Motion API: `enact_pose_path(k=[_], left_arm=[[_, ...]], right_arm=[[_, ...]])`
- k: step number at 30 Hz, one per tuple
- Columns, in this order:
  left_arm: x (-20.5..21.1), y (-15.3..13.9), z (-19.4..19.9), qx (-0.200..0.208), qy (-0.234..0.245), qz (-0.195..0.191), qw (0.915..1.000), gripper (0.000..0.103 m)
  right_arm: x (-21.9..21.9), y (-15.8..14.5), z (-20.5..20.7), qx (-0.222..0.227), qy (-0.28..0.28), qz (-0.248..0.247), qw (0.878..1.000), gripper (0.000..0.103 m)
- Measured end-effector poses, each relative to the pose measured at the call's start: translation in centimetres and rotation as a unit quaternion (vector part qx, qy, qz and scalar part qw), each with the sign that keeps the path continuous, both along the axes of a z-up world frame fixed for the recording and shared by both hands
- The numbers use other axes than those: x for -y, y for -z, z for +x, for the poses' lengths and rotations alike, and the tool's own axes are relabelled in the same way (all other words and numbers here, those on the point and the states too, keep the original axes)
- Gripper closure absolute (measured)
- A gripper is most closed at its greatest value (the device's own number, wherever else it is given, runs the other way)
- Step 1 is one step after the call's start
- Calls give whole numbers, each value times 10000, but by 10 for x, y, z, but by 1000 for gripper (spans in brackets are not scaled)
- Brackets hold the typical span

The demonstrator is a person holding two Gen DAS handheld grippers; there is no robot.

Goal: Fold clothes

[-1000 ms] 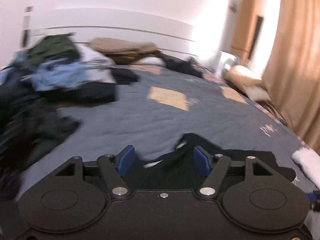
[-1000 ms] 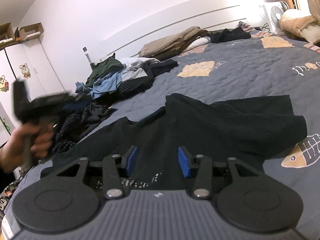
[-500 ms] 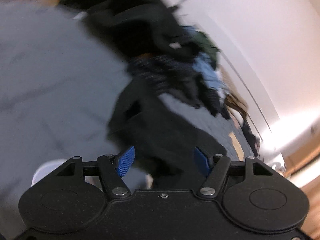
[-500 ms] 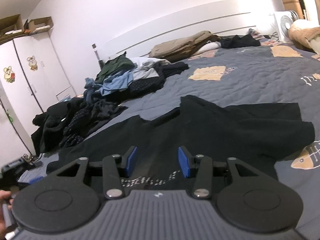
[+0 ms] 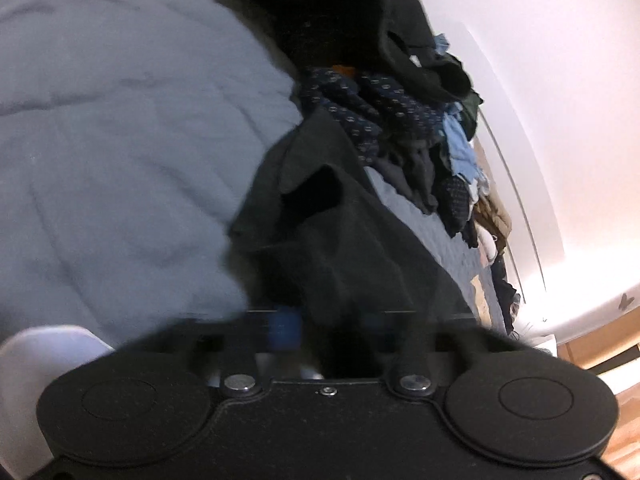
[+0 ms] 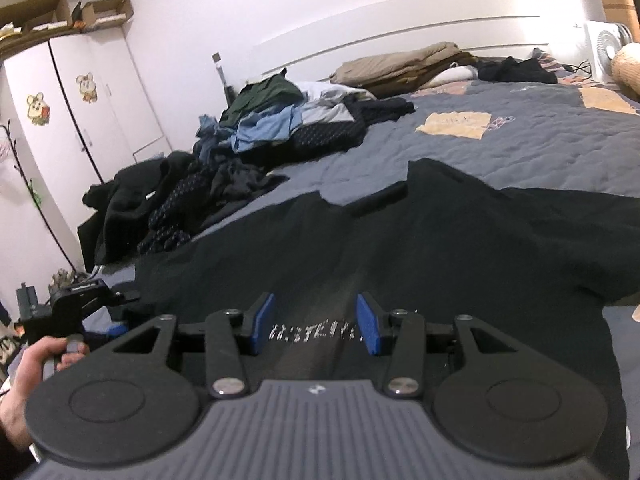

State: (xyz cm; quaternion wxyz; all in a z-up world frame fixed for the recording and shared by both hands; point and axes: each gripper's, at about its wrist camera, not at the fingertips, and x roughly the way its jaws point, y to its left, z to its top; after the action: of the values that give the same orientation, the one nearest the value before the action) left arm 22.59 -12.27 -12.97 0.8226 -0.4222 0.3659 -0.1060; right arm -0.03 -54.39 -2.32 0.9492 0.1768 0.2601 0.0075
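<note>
Black shirt (image 6: 460, 240) with white lettering on grey patchwork quilt (image 6: 540, 148).

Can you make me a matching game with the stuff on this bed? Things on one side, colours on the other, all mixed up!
Things:
1. big T-shirt spread on the bed
2. bedspread
3. folded clothes by the headboard
4. wardrobe doors with stickers

Colours:
A. white
B. black
C. grey-blue
D. tan

Right pairs: 1-B, 2-C, 3-D, 4-A
</note>
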Motion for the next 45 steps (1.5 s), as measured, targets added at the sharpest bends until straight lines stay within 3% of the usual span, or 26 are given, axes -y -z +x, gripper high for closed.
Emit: enact_pose_path(k=[6, 8, 9, 10, 11, 14, 16, 18, 21, 23, 24, 26, 28, 30, 32, 33, 35, 36, 40, 42, 43, 44, 45], left_arm=[[-7, -32, -10, 665, -137, 325, 9972, 97], [-4, -26, -8, 472, -64, 457, 9978, 96], [-5, -17, -4, 175, -91, 416, 9989, 94], [-6, -8, -1, -122, -118, 375, 9992, 85], [-7, 0, 1, -355, -157, 295, 9988, 84], [-12, 1, -1, -302, -285, 140, 9990, 77], [-11, -6, -1, -128, -262, 237, 9993, 50], [-9, -4, -1, -123, -263, 152, 9995, 44], [-6, -1, 0, -118, -271, 210, 9993, 46], [-5, -1, 1, -101, -302, 282, 9991, 63], [-5, -2, 2, -70, -309, 319, 9990, 85], [-3, -6, 2, 28, -316, 434, 9986, 89], [6, -20, 0, 394, -260, 834, 9954, 91], [25, -41, -7, 989, 10, 1488, 9839, 91], [57, -62, -21, 1754, 511, 2345, 9548, 92], [79, -69, -35, 2187, 908, 2771, 9312, 92], [121, -80, -61, 2977, 1680, 3530, 8710, 92], [138, -78, -74, 3202, 2051, 3759, 8451, 92], [202, -46, -120, 3505, 3534, 4728, 7272, 89], [217, -23, -134, 3471, 3888, 5161, 6797, 88], [221, -14, -139, 3436, 4028, 5334, 6596, 88], [221, -9, -142, 3437, 4082, 5421, 6492, 88], [219, -10, -143, 3442, 4100, 5397, 6498, 86]], right_arm=[[-15, 2, 2, 16, -272, 161, 9995, 58], [-24, 0, 3, 74, -397, 193, 9990, 58], [-29, -1, 3, 96, -462, 198, 9987, 58], [-35, -2, 4, 116, -528, 200, 9983, 58], [-39, -2, 4, 117, -590, 196, 9980, 58], [-49, -2, 5, 102, -728, 187, 9971, 58], [-52, -1, 5, 73, -767, 191, 9968, 58], [-54, 1, 6, 38, -788, 199, 9967, 58], [-54, 4, 6, -15, -765, 222, 9968, 58], [-55, 5, 7, -44, -761, 236, 9968, 58], [-56, 6, 7, -52, -766, 236, 9968, 58], [-57, 7, 7, -65, -782, 234, 9966, 58], [-57, 7, 7, -73, -791, 240, 9966, 58], [-57, 7, 7, -72, -781, 257, 9966, 58], [-56, 6, 6, -49, -764, 288, 9967, 58], [-55, 6, 6, -38, -753, 303, 9967, 58], [-53, 5, 5, -24, -717, 322, 9969, 58], [-51, 5, 5, -18, -699, 331, 9970, 58], [-46, 3, 4, -4, -614, 346, 9975, 58], [-43, 2, 3, 8, -586, 352, 9977, 58], [-42, 1, 3, 19, -574, 360, 9977, 58], [-41, 1, 2, 32, -562, 370, 9977, 58], [-39, 1, 2, 44, -547, 378, 9978, 58]])
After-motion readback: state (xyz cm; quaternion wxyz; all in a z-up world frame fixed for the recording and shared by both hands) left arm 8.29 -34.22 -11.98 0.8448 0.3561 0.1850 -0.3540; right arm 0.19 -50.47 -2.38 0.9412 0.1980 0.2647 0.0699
